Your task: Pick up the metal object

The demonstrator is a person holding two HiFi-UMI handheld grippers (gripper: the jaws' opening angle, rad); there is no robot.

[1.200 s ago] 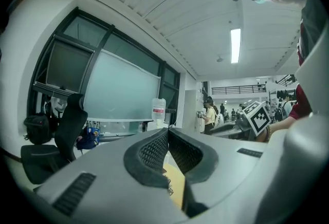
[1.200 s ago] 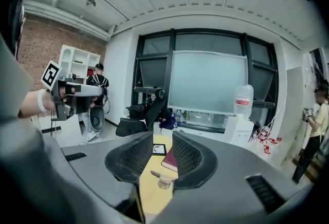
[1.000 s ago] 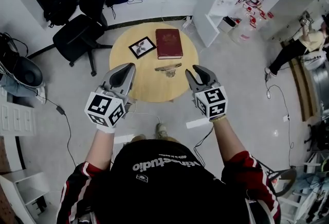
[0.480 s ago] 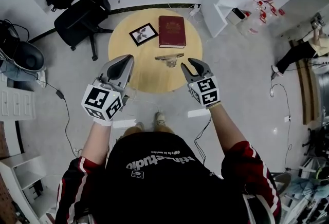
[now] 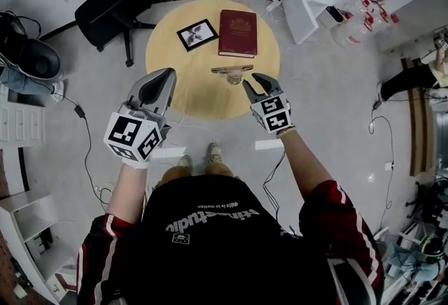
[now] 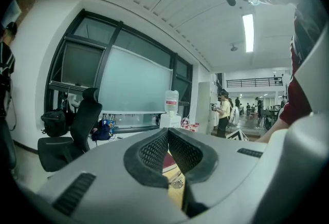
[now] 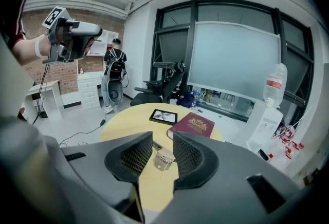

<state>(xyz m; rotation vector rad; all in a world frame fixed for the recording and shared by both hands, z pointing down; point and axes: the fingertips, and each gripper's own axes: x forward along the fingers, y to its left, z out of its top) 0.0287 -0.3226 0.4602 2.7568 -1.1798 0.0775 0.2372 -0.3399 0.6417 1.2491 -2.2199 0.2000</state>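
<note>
The right gripper [image 5: 255, 82] has come forward over the near edge of the round wooden table [image 5: 207, 97] since the earlier frame, and the table itself now sits closer under the head view. The left gripper [image 5: 166, 77] hangs back at the table's left edge.

On the table, the dark red book [image 5: 238, 33] lies at the far side, and the black picture frame [image 5: 197, 34] lies just beside it on the left. The metal object [image 5: 232, 71] lies nearer the person, just in front of the book and apart from it.

The step in hand looks like the approach. The right gripper's jaws are spread and hold nothing. Its own view shows the metal object lined up in the gap between them, but farther off on the tabletop and not yet reached. The left gripper's jaws are pressed together at the tips and also hold nothing, so it seems to have no part in this step.

The next move calls for carrying the spread jaws down and forward until they straddle the piece, then closing on it. It lies low on the wood, so the tips will probably have to come nearly to the surface.

The object's form is hard to make out — a thin pale bar with some small bracket-like part beneath. In the left gripper view, that gripper's own jaws hide all of the table but a sliver.
</note>
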